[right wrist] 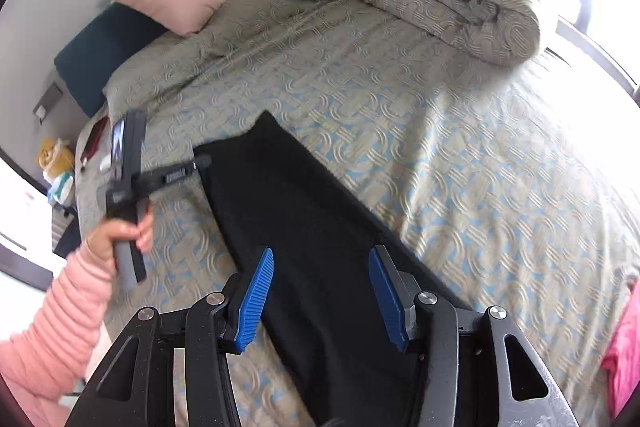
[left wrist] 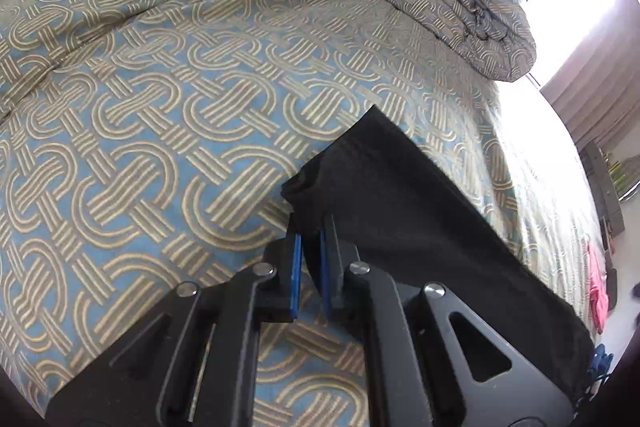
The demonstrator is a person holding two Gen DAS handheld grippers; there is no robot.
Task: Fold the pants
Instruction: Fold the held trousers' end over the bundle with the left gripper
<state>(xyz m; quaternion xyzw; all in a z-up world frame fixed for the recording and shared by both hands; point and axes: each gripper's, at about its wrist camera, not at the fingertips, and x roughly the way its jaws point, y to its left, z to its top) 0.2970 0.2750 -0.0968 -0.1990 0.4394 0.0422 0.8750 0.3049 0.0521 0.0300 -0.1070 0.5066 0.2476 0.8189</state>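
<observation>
The black pants (right wrist: 304,227) lie stretched along the patterned bedspread (right wrist: 460,147). The left gripper (left wrist: 310,227) is pinched narrow on a corner of the pants. The right gripper (right wrist: 320,263) hangs over them, jaws apart, holding nothing.

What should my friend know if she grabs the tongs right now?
Left tongs: shut on a corner at the far end of the black pants.
Right tongs: open, holding nothing, hanging above the near part of the pants.
Pants: a long narrow strip on the patterned bed cover, so the legs seem already laid together.
Left to do: probably fold the strip end to end and smooth it.
</observation>
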